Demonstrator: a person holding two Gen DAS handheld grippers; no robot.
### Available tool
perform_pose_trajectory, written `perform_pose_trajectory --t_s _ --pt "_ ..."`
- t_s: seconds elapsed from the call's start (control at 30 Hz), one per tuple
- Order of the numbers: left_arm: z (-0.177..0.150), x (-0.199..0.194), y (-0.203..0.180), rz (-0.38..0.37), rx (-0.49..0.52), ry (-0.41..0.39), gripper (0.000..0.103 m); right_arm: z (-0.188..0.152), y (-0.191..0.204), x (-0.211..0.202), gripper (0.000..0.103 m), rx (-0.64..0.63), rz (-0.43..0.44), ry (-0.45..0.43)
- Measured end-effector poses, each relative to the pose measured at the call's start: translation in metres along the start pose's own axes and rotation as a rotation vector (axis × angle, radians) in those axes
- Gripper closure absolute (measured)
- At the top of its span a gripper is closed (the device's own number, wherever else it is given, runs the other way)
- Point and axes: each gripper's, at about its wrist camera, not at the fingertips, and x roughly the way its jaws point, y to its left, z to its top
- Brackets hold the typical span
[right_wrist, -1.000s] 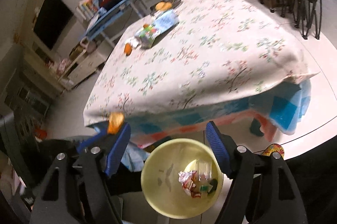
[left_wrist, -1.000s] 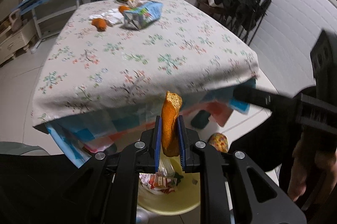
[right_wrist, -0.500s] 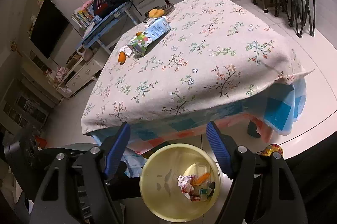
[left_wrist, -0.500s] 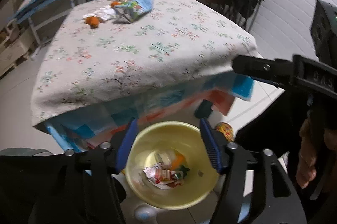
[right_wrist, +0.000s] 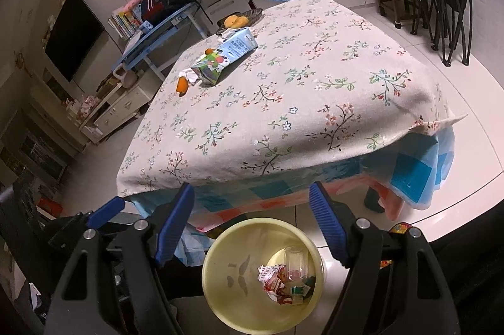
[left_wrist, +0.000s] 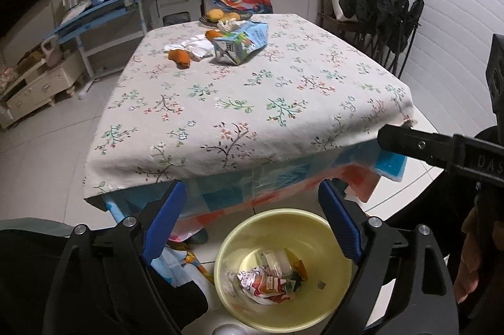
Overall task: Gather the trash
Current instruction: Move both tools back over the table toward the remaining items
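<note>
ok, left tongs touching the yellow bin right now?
Apart. In the left wrist view the left tongs, which have just been opening, hang wide with nothing between them; the yellow bin sits on the floor well below, its rim clear of both blue pads.

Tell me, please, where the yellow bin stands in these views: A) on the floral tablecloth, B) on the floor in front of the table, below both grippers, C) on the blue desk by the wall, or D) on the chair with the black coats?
B: the yellow bin sits on the floor by the table edge, with the open left gripper and open right gripper above it.
</note>
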Motion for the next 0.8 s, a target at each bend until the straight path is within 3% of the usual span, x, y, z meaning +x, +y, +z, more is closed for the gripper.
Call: perform_pose_trajectory --t_s 0.8 --pt "0.003 0.005 0.006 0.07 -0.039 -0.021 0.011 -0.002 0.016 0.002 0.027 -0.051 -0.003 -0.01"
